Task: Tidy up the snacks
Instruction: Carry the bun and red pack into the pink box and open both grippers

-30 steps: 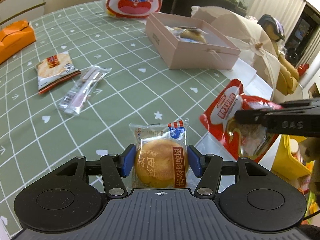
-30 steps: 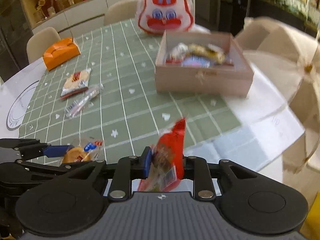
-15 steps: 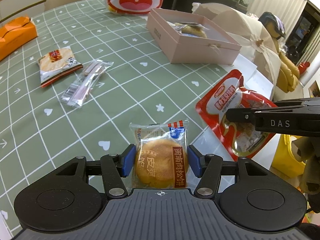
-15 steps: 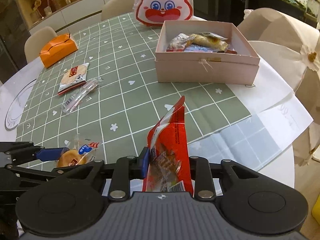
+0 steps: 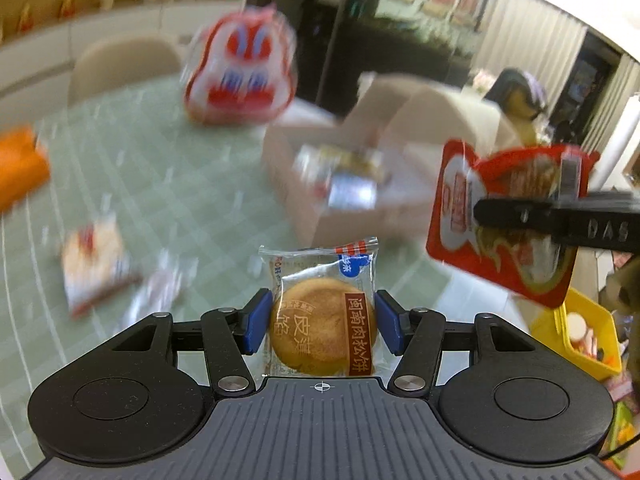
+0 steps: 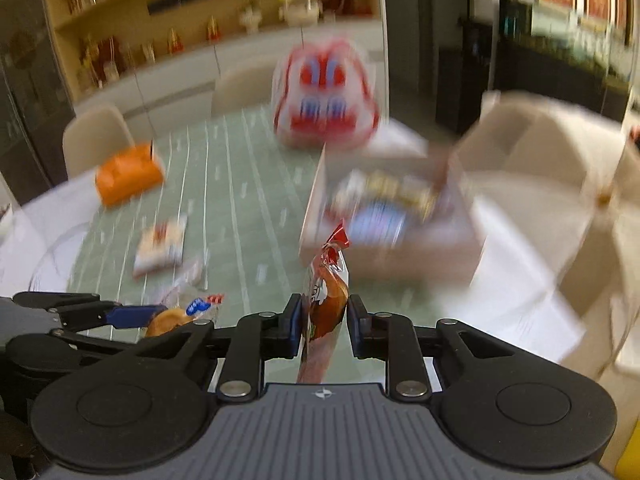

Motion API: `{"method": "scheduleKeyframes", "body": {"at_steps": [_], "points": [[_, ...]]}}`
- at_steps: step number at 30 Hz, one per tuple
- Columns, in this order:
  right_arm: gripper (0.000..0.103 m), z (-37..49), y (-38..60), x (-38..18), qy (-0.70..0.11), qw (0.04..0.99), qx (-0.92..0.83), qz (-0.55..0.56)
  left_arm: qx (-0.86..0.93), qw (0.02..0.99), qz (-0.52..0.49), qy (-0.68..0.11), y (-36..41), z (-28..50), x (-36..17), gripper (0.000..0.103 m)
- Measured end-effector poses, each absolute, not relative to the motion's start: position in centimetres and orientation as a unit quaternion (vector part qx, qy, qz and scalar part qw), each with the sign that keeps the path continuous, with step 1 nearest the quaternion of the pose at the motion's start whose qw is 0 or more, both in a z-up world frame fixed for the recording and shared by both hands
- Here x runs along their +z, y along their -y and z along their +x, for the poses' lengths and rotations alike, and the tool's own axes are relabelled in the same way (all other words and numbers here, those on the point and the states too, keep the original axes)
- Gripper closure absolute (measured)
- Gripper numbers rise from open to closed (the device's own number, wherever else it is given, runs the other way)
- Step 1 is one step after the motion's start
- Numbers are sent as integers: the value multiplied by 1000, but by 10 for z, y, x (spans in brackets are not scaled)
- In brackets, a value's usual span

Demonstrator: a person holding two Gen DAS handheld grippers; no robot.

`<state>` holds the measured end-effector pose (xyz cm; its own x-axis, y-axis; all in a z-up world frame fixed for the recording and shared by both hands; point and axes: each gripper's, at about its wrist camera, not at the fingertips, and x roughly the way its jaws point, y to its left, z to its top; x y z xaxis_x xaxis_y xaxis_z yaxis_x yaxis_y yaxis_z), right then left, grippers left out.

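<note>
The pastry packet (image 5: 323, 312) reads 闽南肉松饼; the right tongs (image 5: 560, 220) read DAS.

My table (image 6: 248, 216), green grid cloth, all blurred: pink box (image 6: 384, 248) w/ snacks by right edge, bunny bag (image 6: 324, 100) at far edge, orange pack (image 6: 128, 176) far-left, two small packets (image 6: 160, 244) nearer me.

Left gripper (image 5: 322, 322) is clamping a wrapped round pastry (image 5: 322, 326) between blue pads (image 5: 256, 322). Right gripper (image 5: 516, 214) is pinching a red snack pouch (image 5: 504, 216) in the air at right. Pink box (image 5: 340, 188), rabbit bag (image 5: 240, 76) and green tablecloth (image 5: 180, 200) are showing blurred.
</note>
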<state>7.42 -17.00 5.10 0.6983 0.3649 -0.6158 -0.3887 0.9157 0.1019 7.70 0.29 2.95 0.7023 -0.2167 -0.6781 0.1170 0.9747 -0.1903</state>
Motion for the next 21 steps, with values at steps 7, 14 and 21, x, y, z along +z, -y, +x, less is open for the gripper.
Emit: {"method": "scheduleKeyframes", "body": {"at_steps": [7,14,21], "points": [[80,130,197,111,-258,943,208,-34,-112,932,-42,-342,29,148,59,41],[80,200,230,94,-272,940,202,-27,-135,906,-141,-376,29,268,17,41],[80,268,245,45,-327,918,225,14,-97,915,-97,-380,41,312,-26,43]]}}
